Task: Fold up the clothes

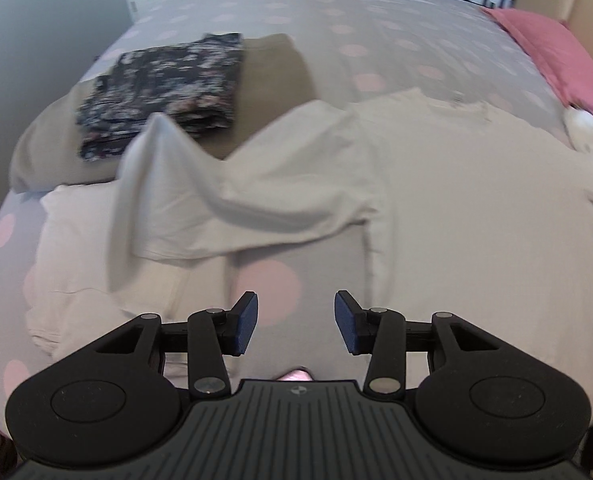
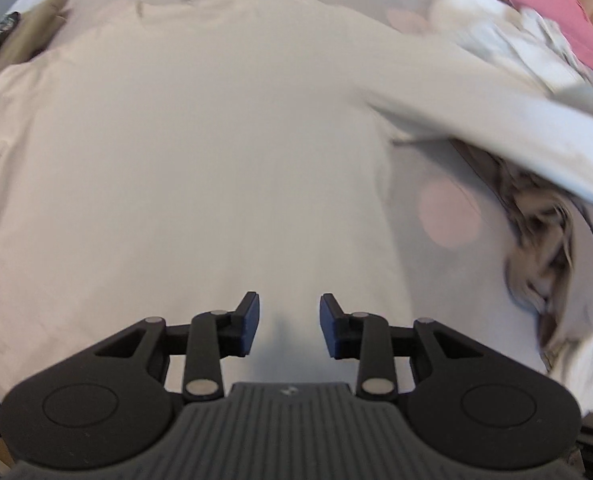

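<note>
Domestic bedroom. Indicators: bed with pink-dotted grey duvet (image 1: 280,16), pink pillow (image 1: 556,52) at upper right, padded headboard (image 1: 588,4) at the right edge.

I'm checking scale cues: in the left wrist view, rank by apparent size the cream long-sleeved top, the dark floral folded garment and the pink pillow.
1. Cream long-sleeved top, by far the largest.
2. Dark floral folded garment.
3. Pink pillow, partly cut off at the frame edge and farther away, so ranks two and three are unsure.

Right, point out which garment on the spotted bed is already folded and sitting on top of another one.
The dark floral-print garment: a neat folded stack lying on the tan garment. The cream long-sleeved top lies spread flat, unfolded.
</note>
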### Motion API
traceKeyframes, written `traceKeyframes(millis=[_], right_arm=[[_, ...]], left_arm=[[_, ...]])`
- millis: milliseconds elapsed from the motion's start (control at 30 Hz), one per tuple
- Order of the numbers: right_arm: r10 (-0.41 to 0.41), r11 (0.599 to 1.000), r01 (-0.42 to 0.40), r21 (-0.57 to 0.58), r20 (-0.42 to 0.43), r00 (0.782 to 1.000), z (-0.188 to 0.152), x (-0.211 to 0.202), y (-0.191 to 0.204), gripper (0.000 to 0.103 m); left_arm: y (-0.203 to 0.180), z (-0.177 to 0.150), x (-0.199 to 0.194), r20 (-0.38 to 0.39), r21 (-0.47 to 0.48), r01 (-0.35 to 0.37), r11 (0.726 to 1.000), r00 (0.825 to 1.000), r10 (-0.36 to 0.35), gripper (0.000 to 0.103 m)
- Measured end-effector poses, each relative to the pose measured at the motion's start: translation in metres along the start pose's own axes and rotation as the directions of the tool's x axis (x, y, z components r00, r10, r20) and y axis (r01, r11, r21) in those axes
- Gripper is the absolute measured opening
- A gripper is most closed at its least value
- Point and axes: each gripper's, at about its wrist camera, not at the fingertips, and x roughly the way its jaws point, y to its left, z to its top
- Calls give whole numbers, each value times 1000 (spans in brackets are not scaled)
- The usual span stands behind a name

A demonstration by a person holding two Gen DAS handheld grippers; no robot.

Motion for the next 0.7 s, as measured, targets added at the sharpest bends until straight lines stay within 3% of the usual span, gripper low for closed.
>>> traceKeyframes(millis=[167, 267, 433, 567, 600, 633, 667, 700], right_arm=[[50, 997, -48, -56, 28, 998, 26, 4, 35, 39], [56, 994, -53, -92, 24, 998, 37, 7, 55, 39], [66, 988, -64, -138, 8, 998, 50, 22, 80, 39], [73, 979, -72, -189, 2, 997, 62, 37, 95, 39], [76, 976, -74, -203, 2, 997, 65, 40, 99, 39], [78, 974, -76, -215, 1, 997, 68, 42, 104, 39], [81, 971, -78, -228, 2, 997, 70, 43, 108, 39], [83, 967, -80, -240, 2, 997, 71, 45, 113, 39]], left_arm=[[45, 7, 6, 32, -80, -74, 994, 997, 77, 50], [65, 10, 12, 37, -116, -80, 990, 996, 85, 53], [90, 19, 30, 54, -123, -185, 975, 980, 192, 56], [105, 23, 50, 33, -110, -216, 970, 975, 220, 56], [106, 23, 54, 27, -106, -221, 970, 974, 225, 54], [107, 24, 57, 21, -106, -226, 968, 973, 229, 42], [108, 25, 59, 13, -115, -232, 966, 972, 235, 20], [109, 26, 59, 8, -122, -230, 965, 972, 233, 13]])
